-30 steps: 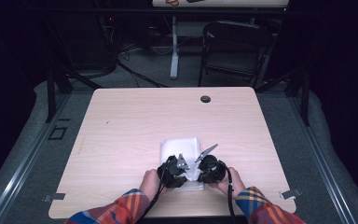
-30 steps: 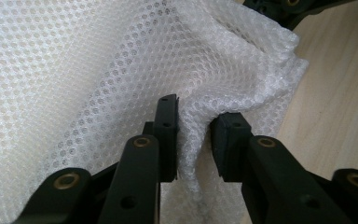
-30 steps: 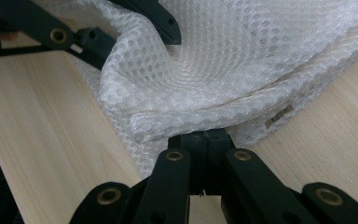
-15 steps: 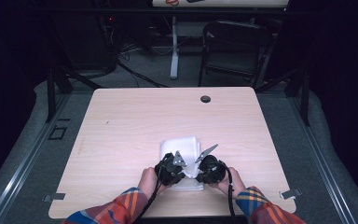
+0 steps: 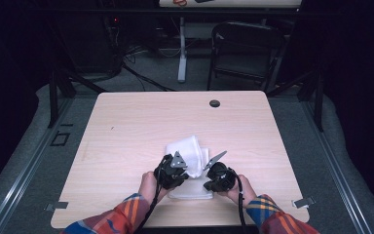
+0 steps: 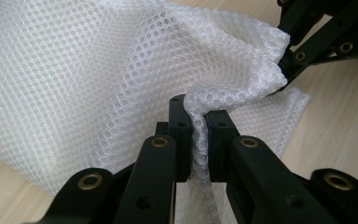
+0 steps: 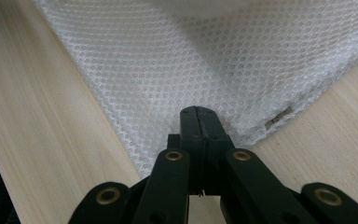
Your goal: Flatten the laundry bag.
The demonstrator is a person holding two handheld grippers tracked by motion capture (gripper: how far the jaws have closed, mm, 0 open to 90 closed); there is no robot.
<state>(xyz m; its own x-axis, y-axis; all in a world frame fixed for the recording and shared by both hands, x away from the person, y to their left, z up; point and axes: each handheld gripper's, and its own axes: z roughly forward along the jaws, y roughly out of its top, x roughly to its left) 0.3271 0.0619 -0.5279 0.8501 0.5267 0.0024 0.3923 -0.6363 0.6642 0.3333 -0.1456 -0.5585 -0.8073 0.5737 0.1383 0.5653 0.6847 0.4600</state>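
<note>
Left gripper view: white net cloth (image 6: 98, 79) is pinched by the left gripper (image 6: 196, 122). Its edge is pinched by the right gripper (image 7: 200, 122). The cloth is laid on a wooden table (image 5: 126, 122). A dark chair (image 5: 246, 48) is seen behind.

Your pale wood-grain table (image 5: 126, 146) is carrying a white mesh cloth (image 5: 191, 152), which is lying near the front edge, directly ahead of your two grippers and partly beneath them. One fold of the cloth is standing up off the tabletop by your left gripper (image 5: 174, 171), while the rest is resting flat beside your right gripper (image 5: 213, 176). A small dark round grommet (image 5: 215, 103) is sitting in the tabletop well beyond both grippers.
</note>
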